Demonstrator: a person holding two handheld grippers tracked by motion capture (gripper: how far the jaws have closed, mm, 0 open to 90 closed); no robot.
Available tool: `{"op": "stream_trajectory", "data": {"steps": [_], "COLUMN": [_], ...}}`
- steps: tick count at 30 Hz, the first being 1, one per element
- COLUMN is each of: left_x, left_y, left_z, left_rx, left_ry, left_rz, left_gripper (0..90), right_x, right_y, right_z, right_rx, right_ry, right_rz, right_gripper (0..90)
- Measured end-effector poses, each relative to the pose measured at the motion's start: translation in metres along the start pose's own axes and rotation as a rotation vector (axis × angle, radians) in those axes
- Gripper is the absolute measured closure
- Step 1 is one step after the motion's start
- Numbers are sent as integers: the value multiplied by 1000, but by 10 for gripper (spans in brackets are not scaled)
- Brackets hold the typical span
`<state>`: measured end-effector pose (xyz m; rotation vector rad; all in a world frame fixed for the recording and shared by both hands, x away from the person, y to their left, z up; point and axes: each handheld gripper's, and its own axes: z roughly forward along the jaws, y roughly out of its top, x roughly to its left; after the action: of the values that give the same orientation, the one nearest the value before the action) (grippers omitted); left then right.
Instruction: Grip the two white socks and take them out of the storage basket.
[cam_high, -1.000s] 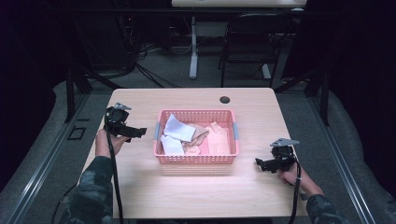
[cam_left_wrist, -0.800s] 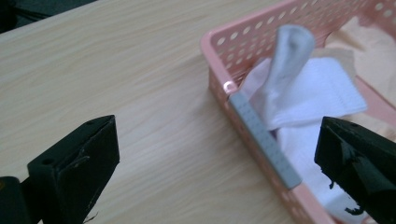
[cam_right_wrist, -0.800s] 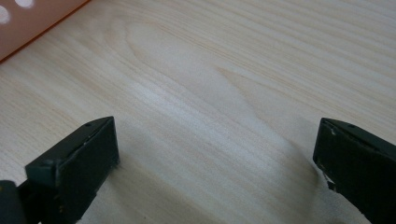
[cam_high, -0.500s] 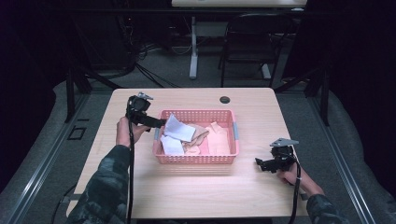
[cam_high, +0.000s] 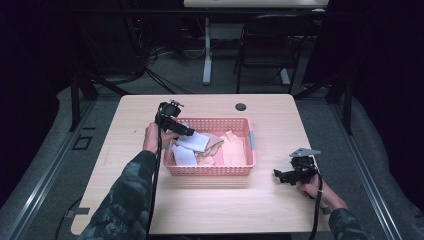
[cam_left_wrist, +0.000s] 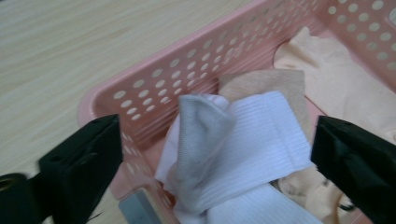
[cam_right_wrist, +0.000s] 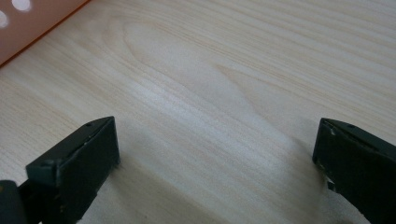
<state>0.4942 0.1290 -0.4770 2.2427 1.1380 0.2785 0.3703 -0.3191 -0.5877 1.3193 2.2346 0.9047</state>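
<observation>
A pink perforated basket (cam_high: 210, 170) stands mid-table with socks and cloths in it. My left gripper (cam_high: 184, 131) hangs over its left end, jaws wide apart. In the left gripper view a white ribbed sock (cam_left_wrist: 261, 135) with a grey toe (cam_left_wrist: 201, 126) lies between and below the jaws of my left gripper (cam_left_wrist: 217, 140). The jaws have just been closing a little, and neither pad touches the sock. A tan sock (cam_left_wrist: 266, 81) and peach cloth (cam_left_wrist: 336, 79) lie behind it. My right gripper (cam_high: 280, 175) rests low over bare wood right of the basket, open (cam_right_wrist: 218, 142).
A small black round object (cam_high: 241, 106) sits near the table's far edge. The wooden table (cam_high: 150, 210) has bare room in front of the basket and on both sides. A black chair (cam_high: 265, 45) and a desk leg stand beyond the table.
My left gripper has travelled right from the table's left side to above the basket's left end. The right gripper has stayed where it was.
</observation>
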Motion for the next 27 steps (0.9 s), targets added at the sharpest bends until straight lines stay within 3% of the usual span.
{"op": "stream_trajectory", "data": {"steps": [6,10,15,18,27], "left_x": [2,3,1,-2,-11], "left_y": [2,0,-5,-5,1], "left_z": [8,13,15,13,-2], "left_rx": [37,42,61,77,73], "left_ry": [34,55,37,31,12], "left_rz": [-4,-22,-24,-17,36], "left_gripper": [161,283,638,793,839], "right_x": [0,0,0,0,0], "right_y": [0,0,0,0,0], "right_z": [0,0,0,0,0], "right_rx": [1,2,-1,-2,-3], "right_ry": [3,3,5,5,5], "right_rz": [3,5,5,5,5], "right_gripper": [0,0,0,0,0]}}
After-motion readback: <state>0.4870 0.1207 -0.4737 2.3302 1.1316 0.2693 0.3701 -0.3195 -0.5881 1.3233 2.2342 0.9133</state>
